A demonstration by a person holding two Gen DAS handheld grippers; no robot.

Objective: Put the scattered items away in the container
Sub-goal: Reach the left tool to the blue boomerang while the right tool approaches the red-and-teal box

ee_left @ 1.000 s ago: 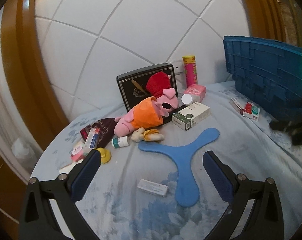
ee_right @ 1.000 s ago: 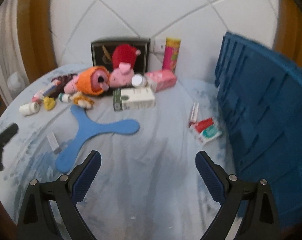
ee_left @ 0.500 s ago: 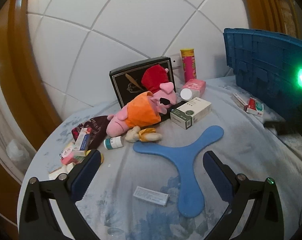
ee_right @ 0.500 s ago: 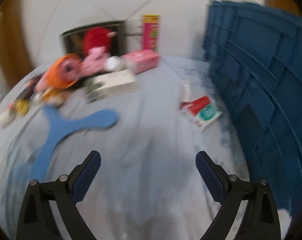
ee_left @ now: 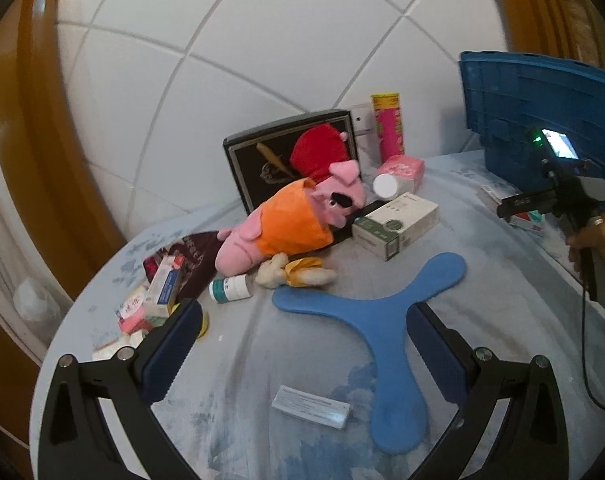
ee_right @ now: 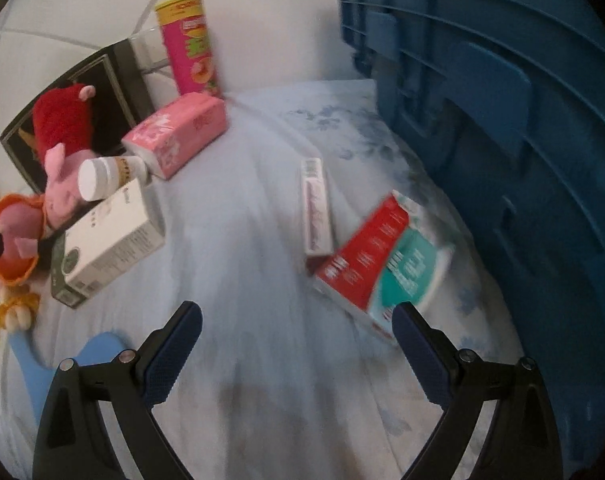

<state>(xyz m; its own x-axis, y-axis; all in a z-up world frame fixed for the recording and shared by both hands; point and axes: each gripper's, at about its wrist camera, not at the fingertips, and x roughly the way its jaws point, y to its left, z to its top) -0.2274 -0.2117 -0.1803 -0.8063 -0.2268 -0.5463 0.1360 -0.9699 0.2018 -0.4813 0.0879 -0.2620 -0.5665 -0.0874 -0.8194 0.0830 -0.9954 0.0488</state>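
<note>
A blue crate (ee_right: 502, 128) stands at the right; it also shows in the left wrist view (ee_left: 534, 108). My right gripper (ee_right: 298, 344) is open and empty, low over the cloth, close to a red and teal box (ee_right: 386, 268) and a narrow pink box (ee_right: 316, 208) beside the crate. My left gripper (ee_left: 302, 340) is open and empty above a blue three-armed boomerang (ee_left: 382, 320). Pink plush toys (ee_left: 290, 220), a white and green box (ee_left: 398, 224), a pink pack (ee_right: 178, 136) and a pink tube can (ee_right: 190, 44) lie further back.
A black framed box (ee_left: 262, 160) leans on the tiled wall. Small boxes and a dark pouch (ee_left: 166, 280) pile at the table's left edge. A flat white packet (ee_left: 310, 406) lies near my left gripper. The right hand and its gripper body (ee_left: 574, 200) show at the right.
My right gripper has swung right and moved forward toward the red and teal box by the crate. My left gripper has shifted slightly; both stay open.
</note>
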